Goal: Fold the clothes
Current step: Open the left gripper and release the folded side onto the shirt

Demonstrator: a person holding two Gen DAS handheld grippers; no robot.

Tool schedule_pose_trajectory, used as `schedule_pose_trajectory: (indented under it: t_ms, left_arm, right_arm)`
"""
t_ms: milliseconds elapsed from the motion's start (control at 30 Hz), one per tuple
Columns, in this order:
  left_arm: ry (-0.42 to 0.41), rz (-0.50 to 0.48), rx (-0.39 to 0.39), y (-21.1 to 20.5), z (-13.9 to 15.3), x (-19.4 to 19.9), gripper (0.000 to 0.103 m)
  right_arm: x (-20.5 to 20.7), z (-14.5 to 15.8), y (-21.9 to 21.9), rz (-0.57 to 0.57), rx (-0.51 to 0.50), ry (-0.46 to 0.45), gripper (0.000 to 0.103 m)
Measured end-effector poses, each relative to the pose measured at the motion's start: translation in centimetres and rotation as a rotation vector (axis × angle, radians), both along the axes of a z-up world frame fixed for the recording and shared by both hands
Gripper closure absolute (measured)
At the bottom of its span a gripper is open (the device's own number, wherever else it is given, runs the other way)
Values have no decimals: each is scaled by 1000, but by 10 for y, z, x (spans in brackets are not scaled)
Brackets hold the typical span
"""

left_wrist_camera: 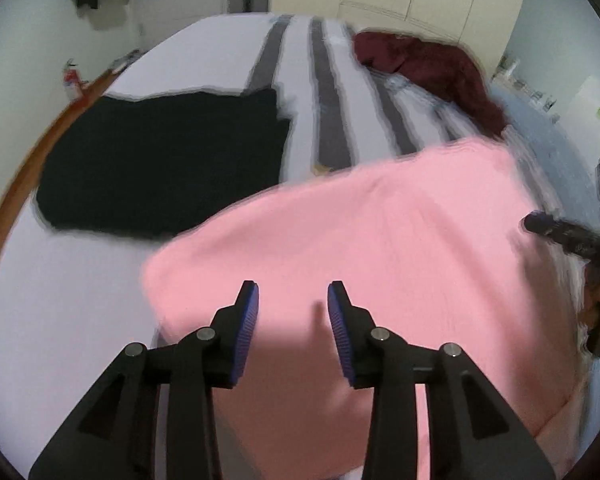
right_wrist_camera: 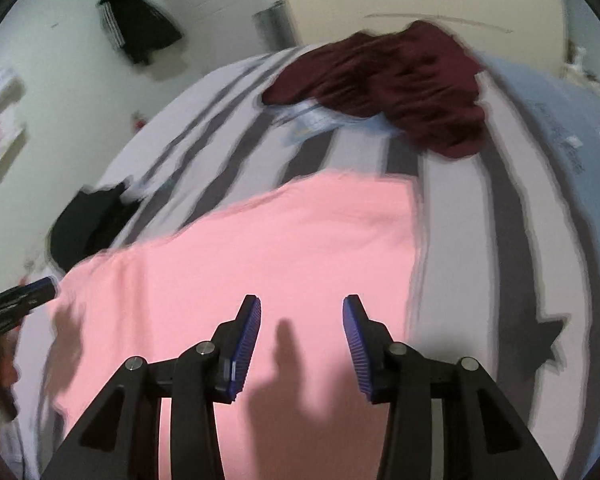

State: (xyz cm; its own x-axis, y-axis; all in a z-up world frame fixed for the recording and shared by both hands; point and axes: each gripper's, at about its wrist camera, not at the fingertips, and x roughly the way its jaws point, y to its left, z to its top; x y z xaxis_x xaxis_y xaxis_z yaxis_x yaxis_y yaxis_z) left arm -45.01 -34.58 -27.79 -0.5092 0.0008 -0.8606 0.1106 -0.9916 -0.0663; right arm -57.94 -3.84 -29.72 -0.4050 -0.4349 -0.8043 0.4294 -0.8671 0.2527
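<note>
Two black claws with ribbed blue pads hover low over a pink garment (left_wrist_camera: 360, 248) spread on a bed (left_wrist_camera: 80, 300). Left claw (left_wrist_camera: 293, 294) has its jaws parted wide and holds nothing; right claw (right_wrist_camera: 302, 310) is likewise wide open and empty. Pink fabric lies flat, filling the near part of the striped white-and-grey bedcover. A black garment (left_wrist_camera: 160, 160) lies flat just beyond it to the left, and a crumpled maroon garment (left_wrist_camera: 432, 68) sits farther back, well apart. The pink cloth looks light, soft and limp, likely to sag and crease when lifted, so pinching an edge or corner seems the surest hold.
</note>
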Motion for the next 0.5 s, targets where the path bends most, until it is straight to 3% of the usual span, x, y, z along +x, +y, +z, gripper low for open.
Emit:
schedule_pose_trajectory:
  t_ms: [67,233,267,333,433,500]
  left_arm:
    - [-13,43,-7,-11,-10,5,70]
    - [-68,121,-87,-39,-35,0,66]
    - [-62,131,-94,-43,-36,0,60]
    - [-34,173,-124,-50,-31,-1,59]
    - [35,183,-46,-55,-12,-2,59]
    - [79,124,-6,-48,1,-2,59]
  right_arm:
    - [14,-12,-11,34,39,-4,64]
    - [13,-28,-17,-21,130,18,67]
    - [12,-27,-18,-29,152,34,67]
    - [8,-24,-18,-56,175,46,67]
    - [4,-25,-14,-73,178,46,67]
    - [-1,-23,-16,-83,160,35,67]
